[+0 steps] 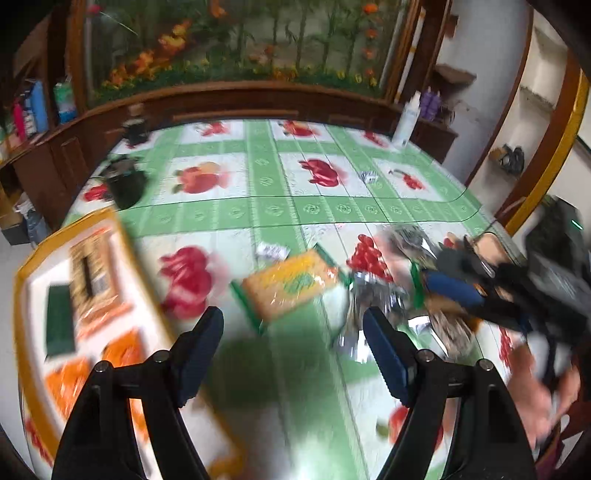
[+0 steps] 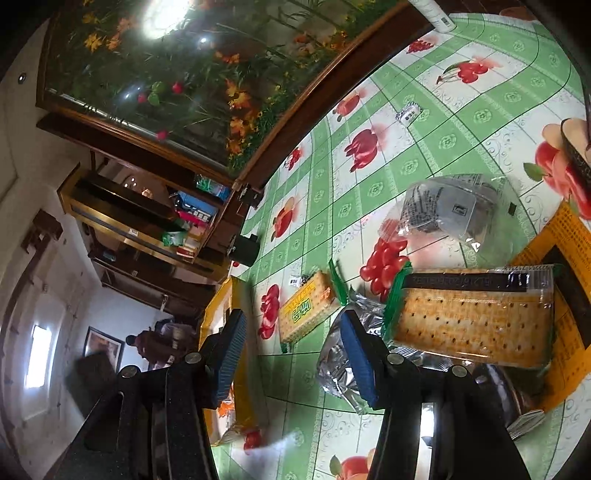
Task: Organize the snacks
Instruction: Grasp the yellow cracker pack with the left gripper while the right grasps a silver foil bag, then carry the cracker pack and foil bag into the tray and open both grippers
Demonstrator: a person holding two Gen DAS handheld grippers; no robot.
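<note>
2 cracker packs lie well inside the tablecloth edge

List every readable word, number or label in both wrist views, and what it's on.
No text can be quoted.
Large cracker pack: dark strip with a printed code, upside down, not readable.
Small cracker pack: green label with characters, too small to read.
Clear bag: black print, blurred.
Orange box: lines of fine print, too small.
White bottle: print, too small.
Left wrist view: motion-blurred, nothing readable.
</note>
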